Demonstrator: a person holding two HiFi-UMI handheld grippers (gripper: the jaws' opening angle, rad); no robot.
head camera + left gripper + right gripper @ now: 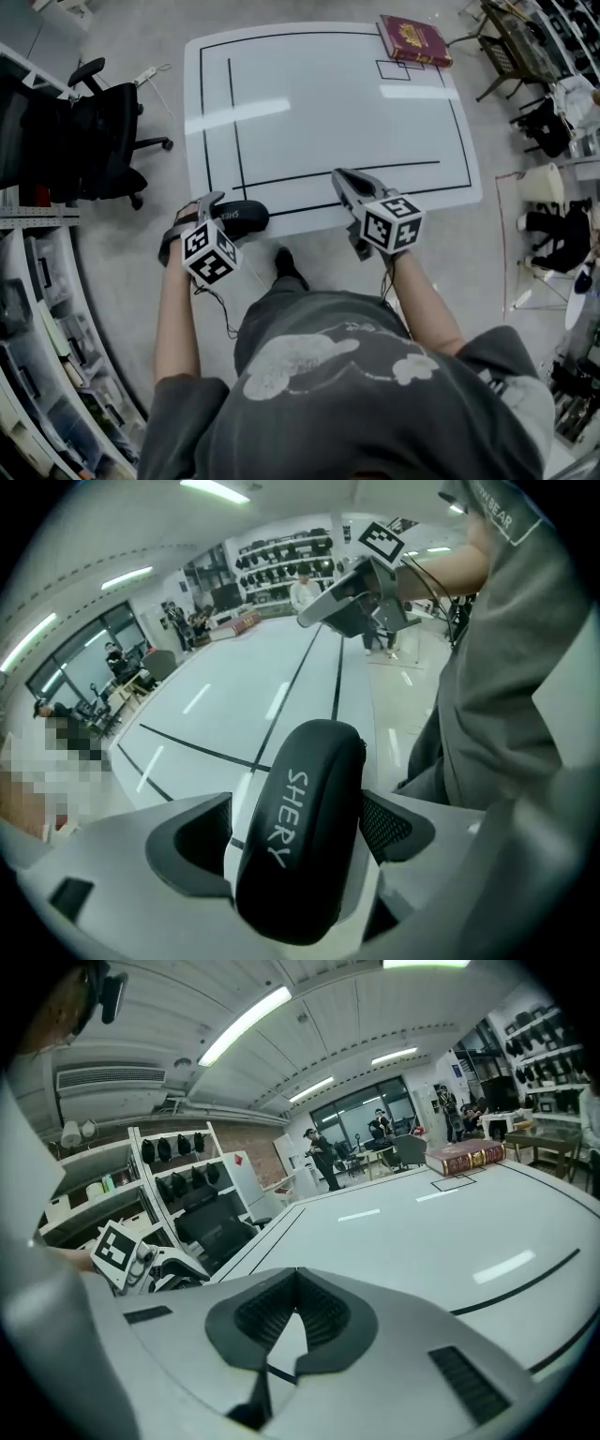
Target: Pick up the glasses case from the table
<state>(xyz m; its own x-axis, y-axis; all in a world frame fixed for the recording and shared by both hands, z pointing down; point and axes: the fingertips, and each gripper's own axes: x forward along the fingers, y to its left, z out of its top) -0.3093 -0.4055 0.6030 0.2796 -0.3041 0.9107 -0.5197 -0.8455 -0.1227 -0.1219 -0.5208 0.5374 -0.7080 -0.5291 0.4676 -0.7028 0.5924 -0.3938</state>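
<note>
The black glasses case [240,217], marked "SHERY" in white, sits crosswise between the jaws of my left gripper [216,212] at the front left edge of the white table [328,103]. In the left gripper view the case [302,836] fills the gap, both pads pressed on its sides. I cannot tell whether it still touches the tabletop. My right gripper [345,180] hovers over the table's front edge, to the right of the case. Its jaws are closed tip to tip on nothing [296,1275].
Black tape lines [234,122] mark out rectangles on the table. A dark red book [413,39] lies at the far right corner. A black office chair [94,141] stands left of the table, shelving [47,356] runs along the near left, and chairs [511,47] stand at the right.
</note>
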